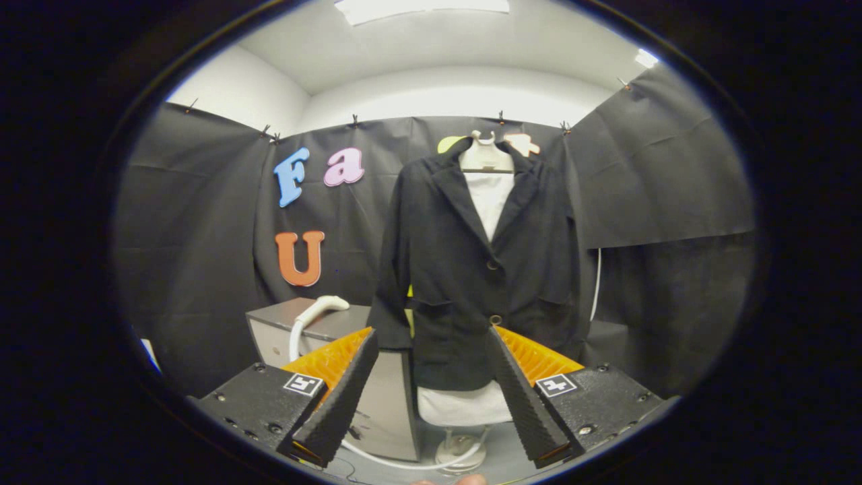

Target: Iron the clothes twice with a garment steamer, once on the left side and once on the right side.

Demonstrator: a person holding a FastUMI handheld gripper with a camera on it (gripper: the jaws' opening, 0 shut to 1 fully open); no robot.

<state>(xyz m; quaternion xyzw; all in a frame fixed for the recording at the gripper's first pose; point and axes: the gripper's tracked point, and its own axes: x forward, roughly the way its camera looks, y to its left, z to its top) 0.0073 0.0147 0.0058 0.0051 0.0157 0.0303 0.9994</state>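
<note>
Gripper view: gripper (431, 397) wide open and empty, unlabelled black jacket (471, 269) beyond its fingers.

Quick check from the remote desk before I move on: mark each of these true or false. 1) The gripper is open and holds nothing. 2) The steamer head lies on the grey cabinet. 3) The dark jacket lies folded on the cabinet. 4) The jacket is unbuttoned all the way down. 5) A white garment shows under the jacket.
1) True: the gripper has its fingers spread apart, with nothing between them.
2) True: the white garment steamer head rests on top of the grey cabinet.
3) False: the black blazer jacket hangs upright on a white stand.
4) False: its front is closed at the buttons.
5) True: a white shirt shows at the collar and hem.
</note>
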